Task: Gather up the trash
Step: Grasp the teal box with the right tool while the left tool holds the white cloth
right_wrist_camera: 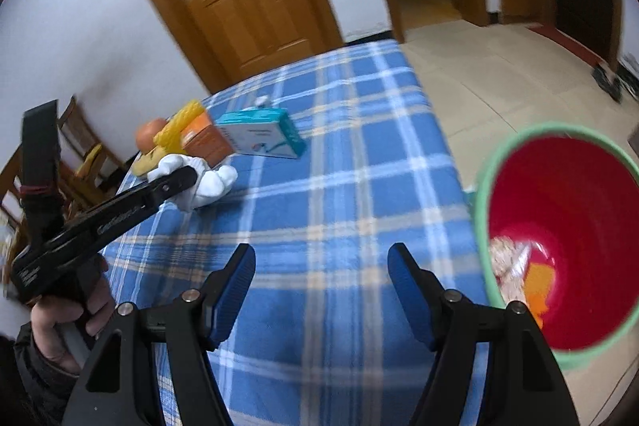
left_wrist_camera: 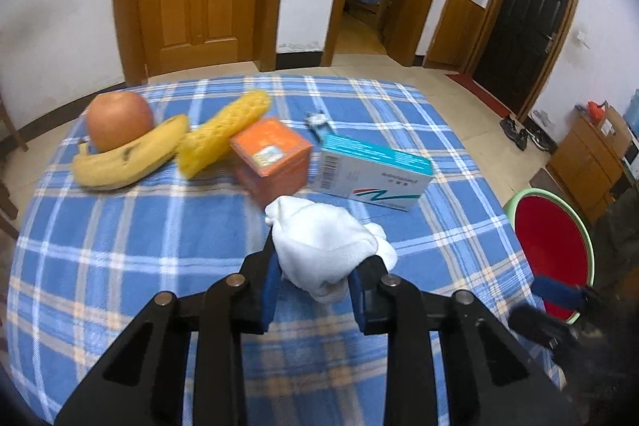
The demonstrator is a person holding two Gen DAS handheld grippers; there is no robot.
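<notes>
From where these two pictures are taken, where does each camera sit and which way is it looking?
Left wrist view: sits on the left gripper, looking down over the checked tablecloth toward the doors; its fingers close on a white tissue wad.
Right wrist view: sits on the right gripper, open over the cloth, beside the red bin; a hand holding the left gripper shows at left.
Shared: tissue, orange box, teal-and-white carton, fruit, bin.

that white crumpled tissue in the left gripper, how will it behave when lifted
The crumpled tissue probably squashes rather than resists: it already bulges around the left gripper. It looks light, so it should lift easily. Loose folds may droop or catch on the tablecloth.
</notes>
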